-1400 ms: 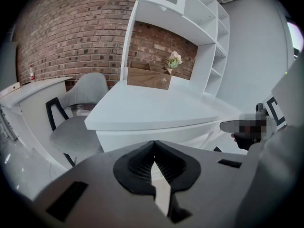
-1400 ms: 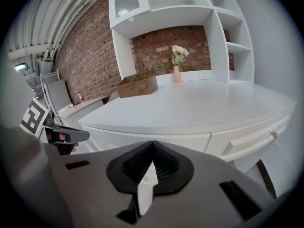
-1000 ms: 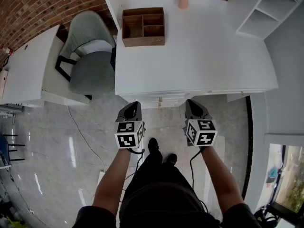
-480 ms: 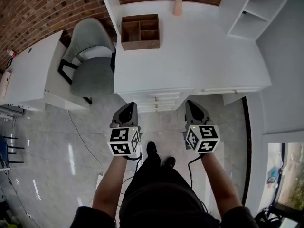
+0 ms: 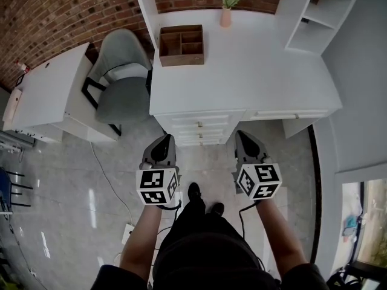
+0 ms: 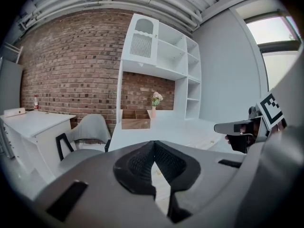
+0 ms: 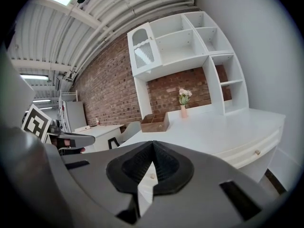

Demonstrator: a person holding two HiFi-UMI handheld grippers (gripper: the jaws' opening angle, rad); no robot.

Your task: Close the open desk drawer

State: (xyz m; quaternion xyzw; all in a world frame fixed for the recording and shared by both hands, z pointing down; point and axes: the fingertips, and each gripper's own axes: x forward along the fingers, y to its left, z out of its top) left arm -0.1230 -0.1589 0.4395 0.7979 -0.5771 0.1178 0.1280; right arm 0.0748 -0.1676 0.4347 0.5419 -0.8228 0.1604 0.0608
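Note:
The white desk (image 5: 242,59) stands ahead of me, with a stack of knobbed drawer fronts (image 5: 199,128) under its front edge and a wide drawer (image 5: 290,113) to the right. I cannot tell how far any drawer stands out. My left gripper (image 5: 162,145) and right gripper (image 5: 245,141) hover side by side over the floor, just short of the drawers and touching nothing. Both are shut and empty. In the left gripper view the jaws of the gripper (image 6: 153,143) meet at the tip. The right gripper view shows the gripper (image 7: 152,143) the same, with the wide drawer's knob (image 7: 257,152) at right.
On the desk are a wooden organiser box (image 5: 181,44) and a vase of flowers (image 5: 225,14); a white shelf unit (image 5: 314,17) rises at its right. A grey chair (image 5: 124,80) and a white side table (image 5: 42,95) stand to the left. A cable and socket strip (image 5: 128,234) lie on the tiled floor.
The desk now sits farther up the head view and more of the drawer fronts show. Both grippers have dropped slightly lower in the frame, still shut.

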